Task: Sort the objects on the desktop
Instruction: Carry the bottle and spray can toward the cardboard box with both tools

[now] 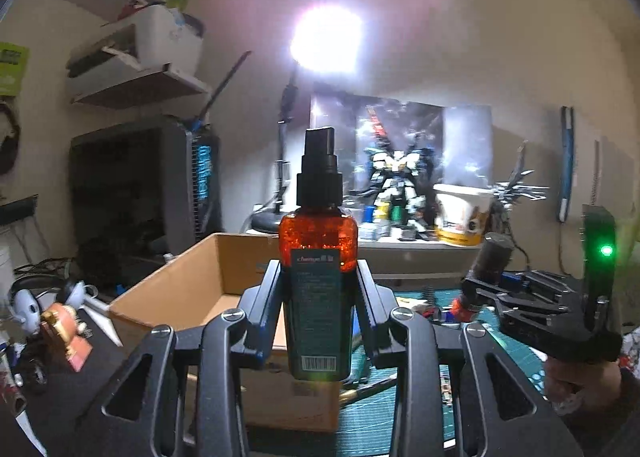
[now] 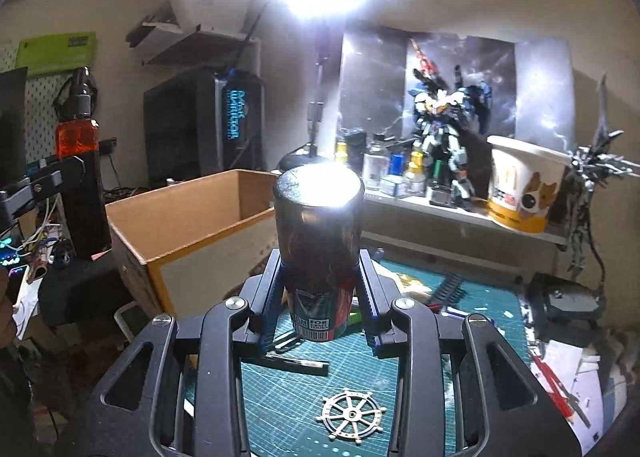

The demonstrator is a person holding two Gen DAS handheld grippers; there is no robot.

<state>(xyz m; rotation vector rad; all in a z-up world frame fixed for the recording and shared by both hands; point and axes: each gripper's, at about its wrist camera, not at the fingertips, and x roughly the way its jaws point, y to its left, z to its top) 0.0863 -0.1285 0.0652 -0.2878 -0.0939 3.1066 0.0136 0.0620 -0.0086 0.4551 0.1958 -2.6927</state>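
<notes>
My left gripper (image 1: 318, 277) is shut on an orange spray bottle (image 1: 318, 241) with a black pump head and dark green label. It holds the bottle upright above the near edge of an open cardboard box (image 1: 180, 289). My right gripper (image 2: 320, 269) is shut on a black cylindrical can (image 2: 318, 225) with a barcode label, held upright above the green cutting mat (image 2: 360, 385). The right gripper with its can shows at the right of the left wrist view (image 1: 492, 261). The spray bottle shows at the left of the right wrist view (image 2: 78, 137), beside the box (image 2: 192, 221).
A brass ship's-wheel piece (image 2: 351, 413) and a black pen (image 2: 296, 363) lie on the mat. A raised shelf (image 2: 460, 217) holds small paint bottles, a robot model (image 2: 440, 137) and a paper bucket (image 2: 524, 185). Small figures (image 1: 60, 321) stand left of the box. A lamp glares overhead.
</notes>
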